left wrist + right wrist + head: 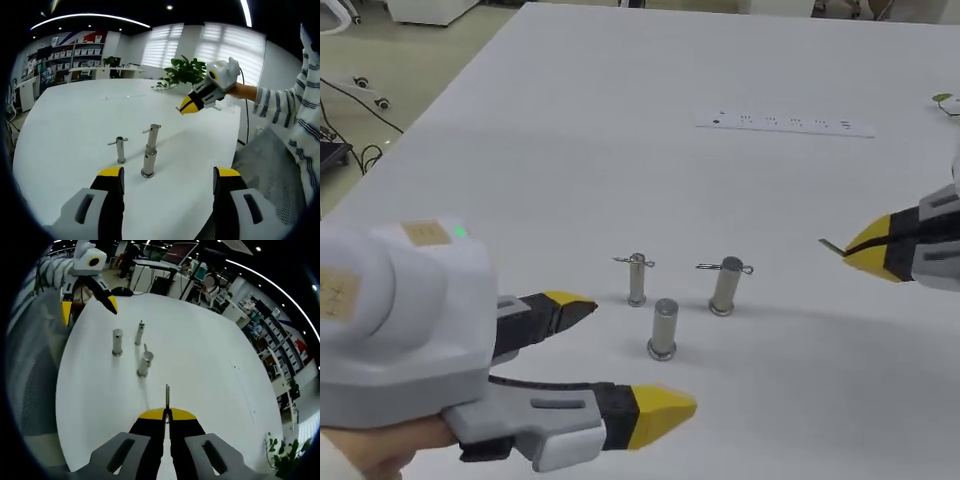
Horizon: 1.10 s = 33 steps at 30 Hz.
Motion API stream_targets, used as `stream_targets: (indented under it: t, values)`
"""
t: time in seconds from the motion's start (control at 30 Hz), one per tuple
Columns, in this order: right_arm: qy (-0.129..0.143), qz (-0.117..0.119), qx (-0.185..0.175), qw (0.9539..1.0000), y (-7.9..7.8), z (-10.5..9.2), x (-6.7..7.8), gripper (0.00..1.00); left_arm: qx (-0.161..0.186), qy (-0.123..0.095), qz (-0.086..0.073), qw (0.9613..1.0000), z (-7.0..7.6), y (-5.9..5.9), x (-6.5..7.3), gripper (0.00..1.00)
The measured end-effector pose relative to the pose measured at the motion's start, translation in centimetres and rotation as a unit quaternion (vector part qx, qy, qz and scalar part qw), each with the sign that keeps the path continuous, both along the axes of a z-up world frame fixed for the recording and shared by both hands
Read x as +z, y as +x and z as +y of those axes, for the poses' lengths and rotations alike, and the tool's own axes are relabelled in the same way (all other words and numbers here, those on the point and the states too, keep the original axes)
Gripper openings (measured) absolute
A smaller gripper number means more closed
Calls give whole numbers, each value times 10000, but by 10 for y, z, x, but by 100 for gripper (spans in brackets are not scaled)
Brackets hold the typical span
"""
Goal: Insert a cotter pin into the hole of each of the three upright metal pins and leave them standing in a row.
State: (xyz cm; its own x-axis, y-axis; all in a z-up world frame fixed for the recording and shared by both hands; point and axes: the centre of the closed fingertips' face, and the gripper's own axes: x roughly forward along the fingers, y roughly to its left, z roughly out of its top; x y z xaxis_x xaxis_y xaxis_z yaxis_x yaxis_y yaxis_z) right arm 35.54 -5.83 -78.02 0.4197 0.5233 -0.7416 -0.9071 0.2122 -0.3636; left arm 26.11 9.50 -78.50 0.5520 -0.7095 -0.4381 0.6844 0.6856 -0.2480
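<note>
Held left tongs (635, 354) released at lower left; clenched right tongs (853, 250) on cotter pin (831, 244) at right edge.

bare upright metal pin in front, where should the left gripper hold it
Clamp the bare upright metal pin on its smooth mid-shaft, above the flared foot. Bring the open left gripper in from the near side; the two cottered metal pins stand behind.

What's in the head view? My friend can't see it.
Three metal pins stand on a white table; the two back ones have cotter pins, the front one none. The left gripper is open; the right gripper holds a cotter pin.
</note>
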Motion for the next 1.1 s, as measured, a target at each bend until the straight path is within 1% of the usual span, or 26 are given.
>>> stream_targets:
  t: [0.07, 0.1, 0.13, 0.17, 0.27, 0.37, 0.47, 0.5, 0.57, 0.7, 0.73, 0.77, 0.8, 0.83, 0.87, 0.9, 0.97, 1.07, 1.1]
  values:
    - [54, -93, 0, 9999, -4, 2, 3, 2, 94, 53, -116, 9999, 3, 6, 2, 70]
    - [13, -192, 17, 9998, -6, 3, 4, 2, 125, 67, -156, 9998, 3, 9, 3, 69]
    - [7, -212, 19, 9998, -8, 3, 4, 2, 178, 77, -239, 9995, 5, 13, 5, 67]
    - [43, -218, 22, 9998, -11, 5, 5, 2, 190, 84, -285, 9994, 5, 14, 6, 66]
    - [136, -203, 37, 9997, -17, 9, 6, 2, 184, 21, -291, 9994, 3, 19, 9, 66]
    - [190, -238, 108, 9995, -25, 15, 7, 2, 148, -54, -294, 9994, -1, 22, 12, 66]
    - [323, -285, 255, 9987, -36, 25, 10, 2, 160, -153, -288, 9993, -5, 26, 15, 64]
    - [342, -293, 297, 9985, -39, 28, 11, 2, 213, -183, -228, 9993, -6, 28, 15, 64]
    - [366, -338, 396, 9980, -44, 33, 12, 2, 207, -232, -262, 9992, -9, 32, 17, 63]
    - [481, -417, 503, 9967, -53, 45, 14, 2, 138, -553, -131, 9983, -21, 33, 25, 57]
    - [482, -425, 511, 9966, -55, 46, 14, 2, 114, -705, -14, 9974, -25, 33, 27, 55]
    - [494, -446, 533, 9964, -55, 48, 14, 2, 162, -804, 101, 9966, -28, 33, 28, 54]
    - [524, -455, 532, 9962, -56, 50, 14, 2, 139, -956, 239, 9950, -32, 32, 30, 53]
    - [569, -447, 558, 9958, -57, 52, 14, 2, 105, -1011, 250, 9945, -34, 33, 31, 52]
    - [569, -445, 574, 9957, -59, 53, 13, 2, 127, -1031, 207, 9944, -36, 35, 32, 51]
    - [563, -467, 615, 9954, -60, 54, 12, 2, 105, -1038, 215, 9943, -38, 35, 33, 49]
    - [574, -480, 656, 9950, -63, 57, 10, 2, 49, -1046, 287, 9941, -42, 34, 32, 43]
    - [597, -502, 712, 9944, -66, 60, 9, 2, -28, -1038, 338, 9940, -47, 33, 31, 35]
    - [596, -531, 750, 9940, -67, 62, 8, 2, -78, -1065, 395, 9935, -51, 32, 30, 33]
